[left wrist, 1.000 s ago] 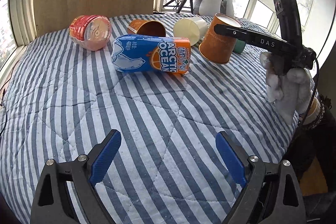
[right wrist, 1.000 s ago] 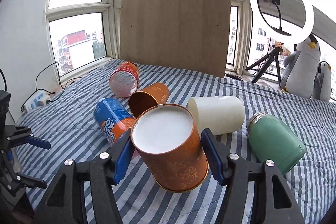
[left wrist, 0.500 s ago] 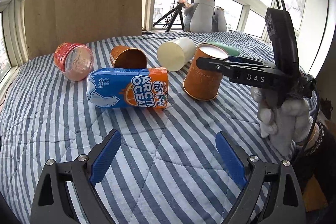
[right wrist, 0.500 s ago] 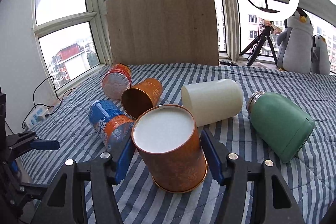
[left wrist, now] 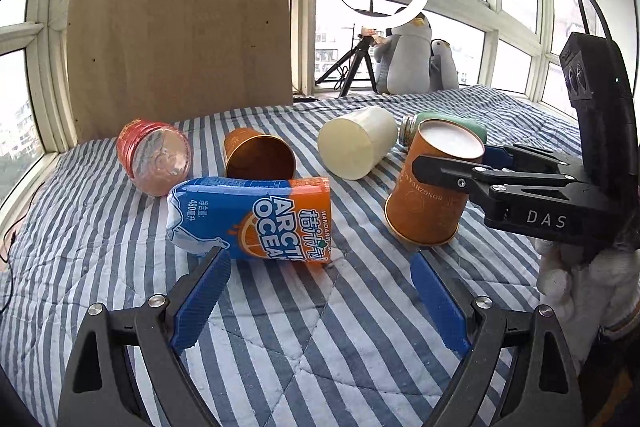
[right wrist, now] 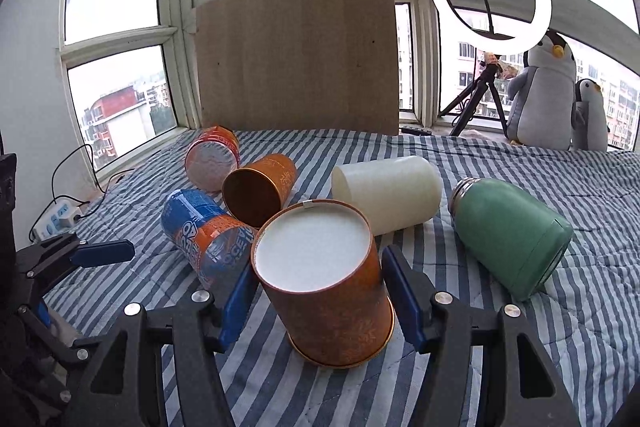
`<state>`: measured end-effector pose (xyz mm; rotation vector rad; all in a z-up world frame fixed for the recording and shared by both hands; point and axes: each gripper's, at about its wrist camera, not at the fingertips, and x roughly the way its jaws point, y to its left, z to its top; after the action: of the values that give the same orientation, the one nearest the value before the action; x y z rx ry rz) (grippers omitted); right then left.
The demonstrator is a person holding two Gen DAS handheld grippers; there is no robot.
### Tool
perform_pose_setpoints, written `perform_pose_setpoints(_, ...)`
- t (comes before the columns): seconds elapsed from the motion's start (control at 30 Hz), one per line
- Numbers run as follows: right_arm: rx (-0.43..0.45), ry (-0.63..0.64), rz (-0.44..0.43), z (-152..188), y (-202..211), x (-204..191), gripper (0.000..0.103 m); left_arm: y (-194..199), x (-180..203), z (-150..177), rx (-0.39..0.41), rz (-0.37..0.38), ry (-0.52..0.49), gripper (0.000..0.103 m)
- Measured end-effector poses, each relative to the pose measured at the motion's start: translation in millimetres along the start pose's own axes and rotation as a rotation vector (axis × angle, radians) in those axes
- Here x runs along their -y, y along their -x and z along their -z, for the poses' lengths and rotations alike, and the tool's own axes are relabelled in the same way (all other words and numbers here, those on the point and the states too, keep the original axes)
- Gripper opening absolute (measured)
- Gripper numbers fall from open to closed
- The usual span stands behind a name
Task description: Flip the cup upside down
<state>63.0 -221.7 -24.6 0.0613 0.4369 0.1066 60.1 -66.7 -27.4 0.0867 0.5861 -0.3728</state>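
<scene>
Left wrist view
Cup (left wrist: 430,187): orange paper cone, white base up, tilted, wide rim on the striped quilt (left wrist: 320,327), ahead and right of the jaws.
Left gripper (left wrist: 320,301): jaws spread wide, nothing between.
Juice carton (left wrist: 256,217): glossy, lying just beyond the fingertips.

Right wrist view
Cup (right wrist: 324,279): between the jaws.
Right gripper (right wrist: 320,291): blue pads at both sides; left touches, right contact unclear.
Green flask (right wrist: 512,231): smooth, lying right, apart.

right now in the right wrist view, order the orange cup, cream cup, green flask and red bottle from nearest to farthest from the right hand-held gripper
1. Orange cup: between the right hand-held gripper fingers, base up.
2. Cream cup: just behind, lying on its side.
3. Green flask: off to the right; too close to the cream cup to rank firmly.
4. Red bottle: far back left.
</scene>
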Motion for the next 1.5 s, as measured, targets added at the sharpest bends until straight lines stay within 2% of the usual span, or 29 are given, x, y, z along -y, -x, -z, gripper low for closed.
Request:
perform_pose_setpoints(0.3, 0.022, -0.015, 0.003, 1.1, 10.7, 1.7, 0.058, -6.0, -6.7, -7.8, 0.079, -0.050, 0.044, 0.094)
perform_pose_setpoints(0.4, 0.013, -0.032, -0.005, 2.3, 9.6, 3.1, 0.058, -5.4, -3.4, -10.1, 0.122, -0.097, 0.036, 0.094)
perform_pose_setpoints(0.7, -0.002, -0.038, 0.003, 7.6, 5.4, 1.8, 0.058, 3.6, -5.1, -12.8, 0.212, -0.172, 0.060, 0.097)
perform_pose_setpoints(1.27, 0.020, -0.027, 0.035, 9.9, 8.9, 0.7, 0.059, 7.5, -4.0, -10.7, 0.242, -0.186, 0.068, 0.101)
perform_pose_setpoints(1.4, 0.045, -0.019, 0.051, 10.5, 14.0, -0.9, 0.078, 11.1, -5.5, -9.9, 0.259, -0.184, 0.077, 0.103)
perform_pose_setpoints(1.5, 0.093, -0.006, 0.061, 10.6, 24.3, -2.8, 0.080, 12.9, -7.0, -9.9, 0.265, -0.181, 0.086, 0.103)
